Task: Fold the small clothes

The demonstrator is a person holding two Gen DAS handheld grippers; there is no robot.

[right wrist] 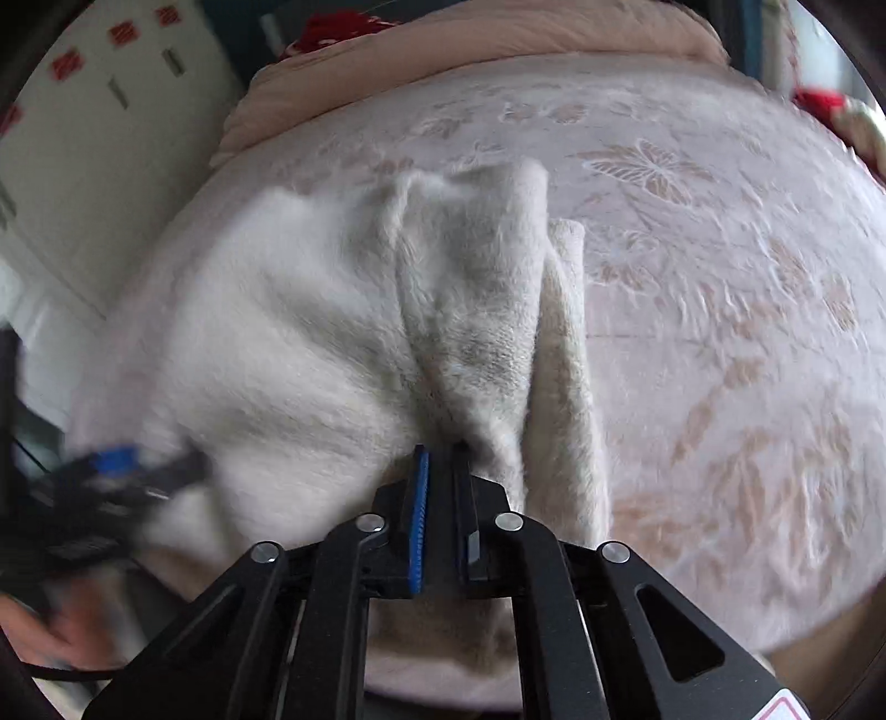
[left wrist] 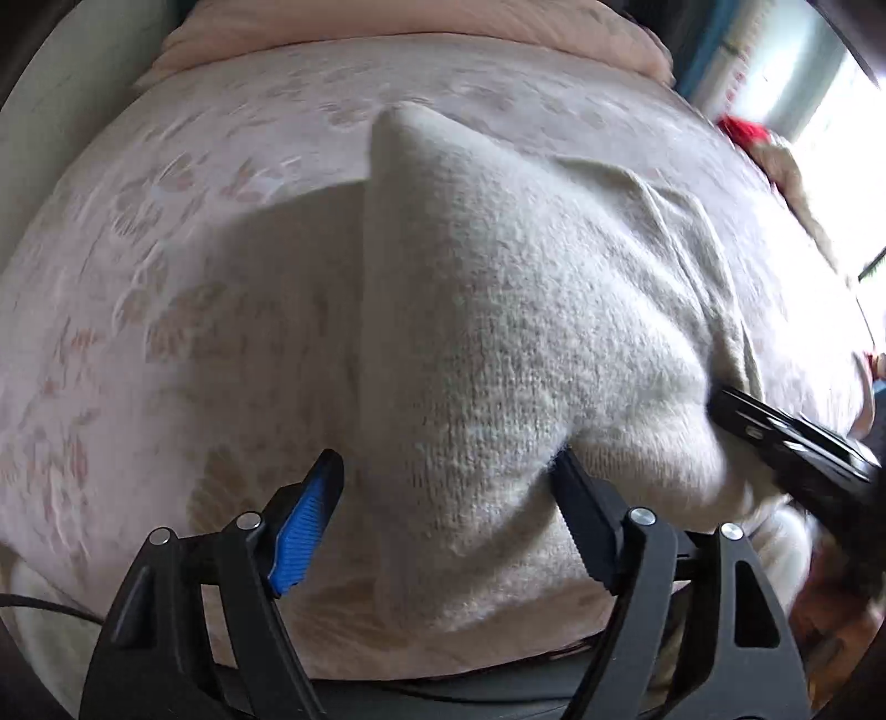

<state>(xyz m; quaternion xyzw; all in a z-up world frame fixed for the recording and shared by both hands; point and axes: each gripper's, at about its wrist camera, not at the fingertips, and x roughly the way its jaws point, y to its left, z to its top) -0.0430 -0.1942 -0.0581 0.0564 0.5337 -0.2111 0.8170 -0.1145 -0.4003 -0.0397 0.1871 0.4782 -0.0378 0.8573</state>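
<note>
A small cream knitted garment (left wrist: 509,310) lies bunched on a pale pink flower-patterned bedspread (left wrist: 183,266). My left gripper (left wrist: 448,471) is open, its jaws wide apart over the garment's near edge. In the right wrist view the garment (right wrist: 310,332) is lifted into folds. My right gripper (right wrist: 440,448) is shut on a fold of the garment's near edge. The right gripper also shows in the left wrist view (left wrist: 786,443) at the garment's right side. The left gripper shows blurred in the right wrist view (right wrist: 122,471) at the garment's left.
A pink quilt (left wrist: 387,27) lies rolled along the bed's far edge. A white cabinet (right wrist: 99,155) stands left of the bed. Red items (left wrist: 742,130) sit at the far right near a bright window. The bedspread (right wrist: 720,332) stretches right of the garment.
</note>
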